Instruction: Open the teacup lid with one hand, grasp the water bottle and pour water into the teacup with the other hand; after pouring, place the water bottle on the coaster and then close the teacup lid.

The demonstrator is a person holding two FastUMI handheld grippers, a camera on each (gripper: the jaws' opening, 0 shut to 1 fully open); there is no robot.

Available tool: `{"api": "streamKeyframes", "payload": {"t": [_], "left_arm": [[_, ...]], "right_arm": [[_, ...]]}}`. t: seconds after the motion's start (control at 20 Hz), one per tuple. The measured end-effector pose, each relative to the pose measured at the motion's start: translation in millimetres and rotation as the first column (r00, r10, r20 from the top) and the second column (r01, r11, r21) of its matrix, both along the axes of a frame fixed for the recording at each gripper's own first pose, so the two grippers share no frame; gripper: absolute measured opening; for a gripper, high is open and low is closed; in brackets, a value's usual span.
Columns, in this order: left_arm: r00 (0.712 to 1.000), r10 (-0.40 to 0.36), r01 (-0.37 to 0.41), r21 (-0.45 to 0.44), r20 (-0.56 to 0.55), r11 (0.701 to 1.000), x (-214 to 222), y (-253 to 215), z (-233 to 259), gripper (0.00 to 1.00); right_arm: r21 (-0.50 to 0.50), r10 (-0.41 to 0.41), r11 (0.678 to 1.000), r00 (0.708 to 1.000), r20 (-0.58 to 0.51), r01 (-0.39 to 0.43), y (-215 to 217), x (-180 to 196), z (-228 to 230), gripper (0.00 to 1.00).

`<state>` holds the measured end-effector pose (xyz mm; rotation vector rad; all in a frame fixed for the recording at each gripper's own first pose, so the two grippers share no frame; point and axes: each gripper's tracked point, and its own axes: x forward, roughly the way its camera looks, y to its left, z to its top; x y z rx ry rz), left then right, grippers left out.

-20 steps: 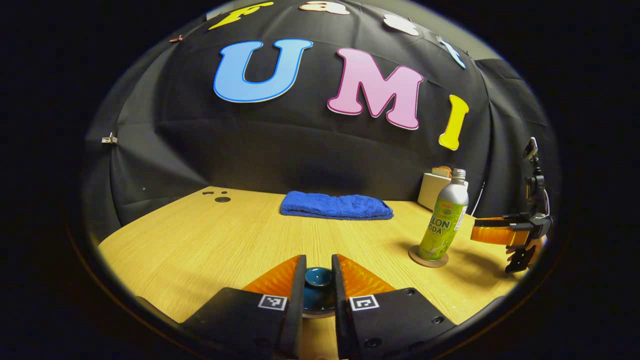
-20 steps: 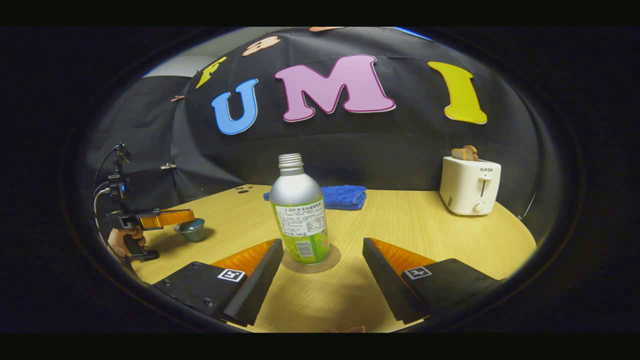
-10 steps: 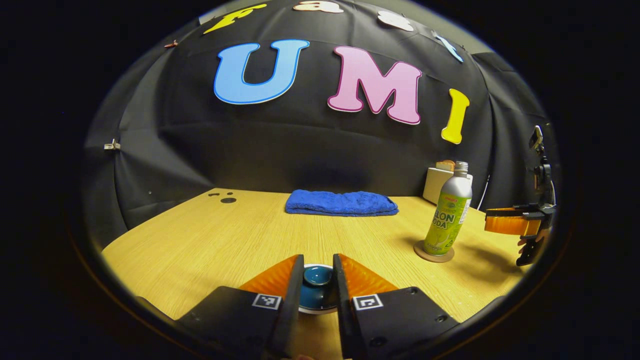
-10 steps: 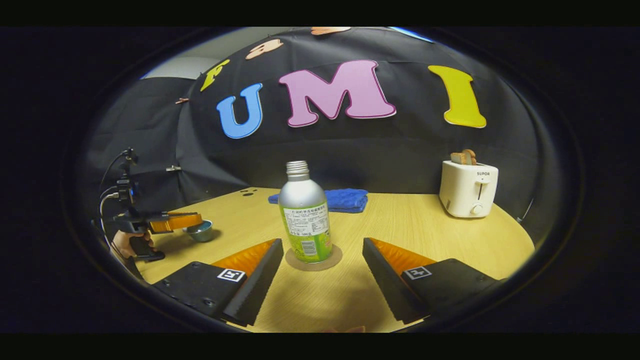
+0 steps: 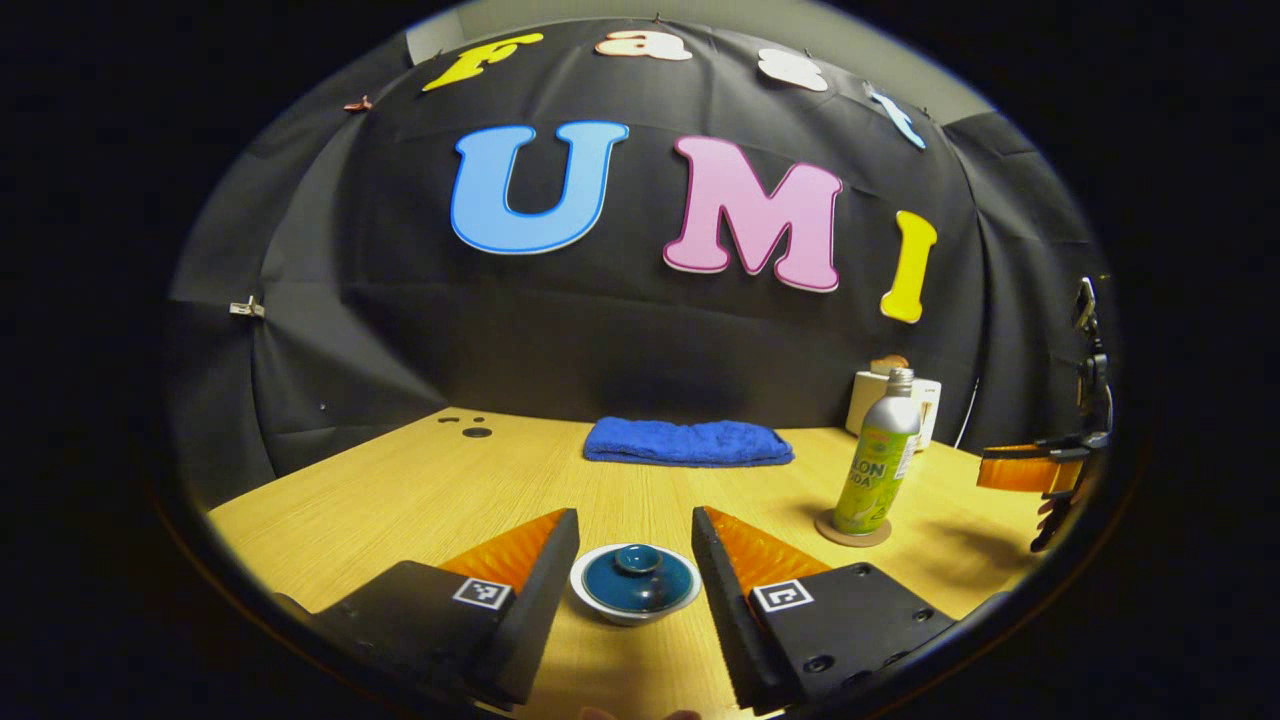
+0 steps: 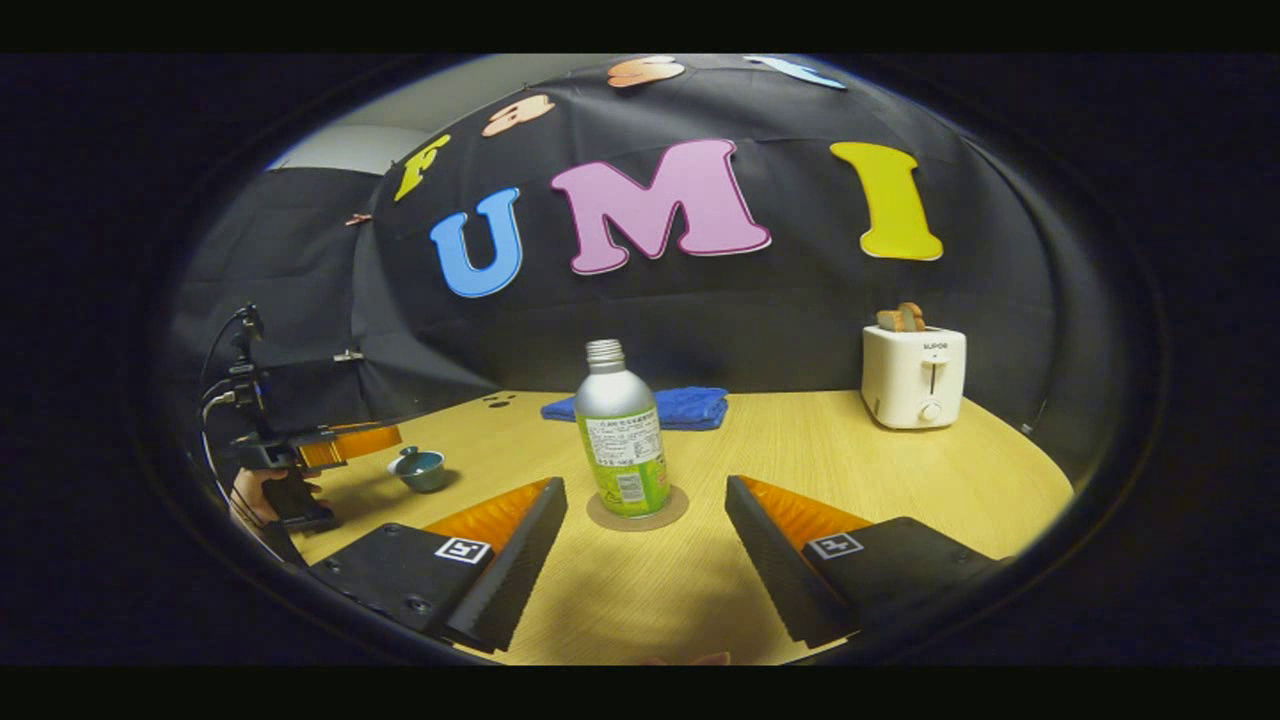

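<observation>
Left claw (image 5: 628, 555) is spread wide with the lidded teacup (image 5: 634, 584) sitting untouched between its fingers, near the counter's (image 5: 420, 490) front edge, gripping nothing.

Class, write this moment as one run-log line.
left gripper: open, astride lidded teacup | right gripper: open, short of water bottle | bottle upright on coaster

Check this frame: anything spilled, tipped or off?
Nothing stands out. The water bottle stands upright on its coaster, the lid sits level on the teacup, and the table looks dry.
</observation>
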<state>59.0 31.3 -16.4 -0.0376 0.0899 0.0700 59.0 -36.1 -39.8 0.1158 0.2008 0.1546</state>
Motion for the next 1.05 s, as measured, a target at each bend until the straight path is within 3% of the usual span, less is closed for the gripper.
{"api": "streamKeyframes", "payload": {"t": [0.35, 0.8, 1.05], "left_arm": [[0.999, -0.001, 0.002, -0.027, 0.047, 1.000, -34, -9, 7, 0.86], [1.000, -0.019, 0.021, -0.084, 0.024, 0.996, -37, -11, -7, 0.86], [1.000, -0.015, 0.017, -0.067, 0.026, 0.998, -37, -8, -6, 0.86]], "right_arm": [[-0.090, -0.049, 0.994, 0.996, 0.073, 0.056, 14, -36, 9, 0.98], [-0.084, -0.056, 0.995, 0.996, 0.070, 0.062, 32, -43, 3, 0.98], [-0.080, -0.058, 0.995, 0.996, 0.067, 0.063, 32, -41, 3, 0.99]]}}
